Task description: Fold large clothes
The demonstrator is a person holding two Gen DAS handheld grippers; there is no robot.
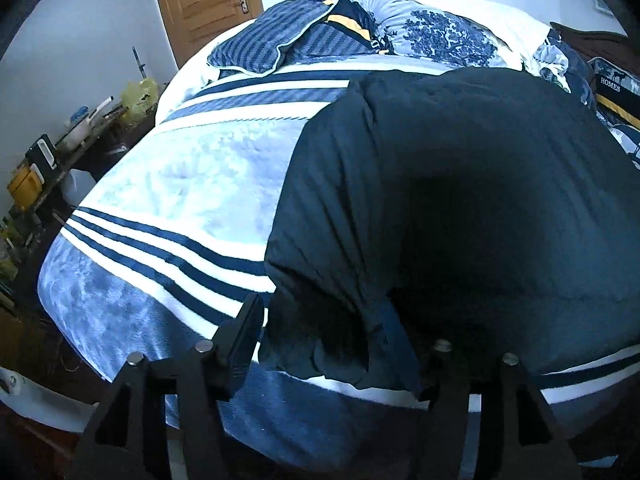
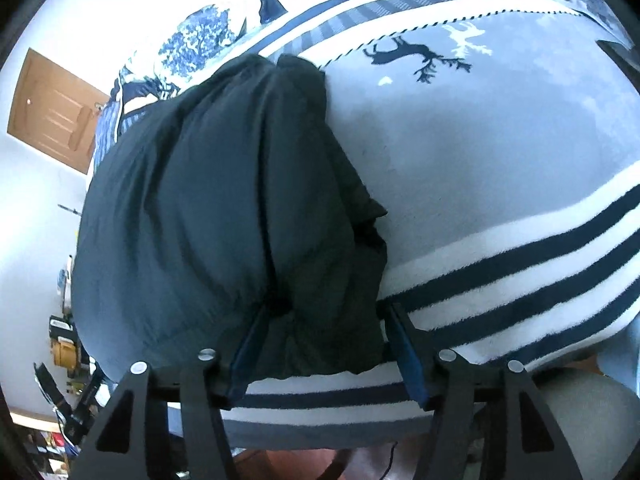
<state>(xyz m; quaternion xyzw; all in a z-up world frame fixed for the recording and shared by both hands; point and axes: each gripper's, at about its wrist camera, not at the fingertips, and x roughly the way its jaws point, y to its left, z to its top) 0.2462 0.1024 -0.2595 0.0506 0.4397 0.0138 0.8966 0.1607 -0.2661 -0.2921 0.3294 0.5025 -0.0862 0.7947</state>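
A large dark garment (image 1: 460,184) lies spread on a blue and white striped blanket (image 1: 192,184) on a bed. In the left wrist view my left gripper (image 1: 324,332) is open around the garment's near left corner, which bunches between the fingers; the right finger is mostly hidden under cloth. In the right wrist view the garment (image 2: 208,208) fills the left half, over the blanket (image 2: 480,168). My right gripper (image 2: 320,320) is open, its blue-padded fingers (image 2: 408,352) on either side of the garment's near right corner.
Pillows and patterned bedding (image 1: 400,28) lie at the bed's head. A wooden door (image 1: 204,0) stands behind. A cluttered side table (image 1: 60,152) runs along the bed's left side. The bed's near edge and dark floor (image 2: 320,460) are just below the grippers.
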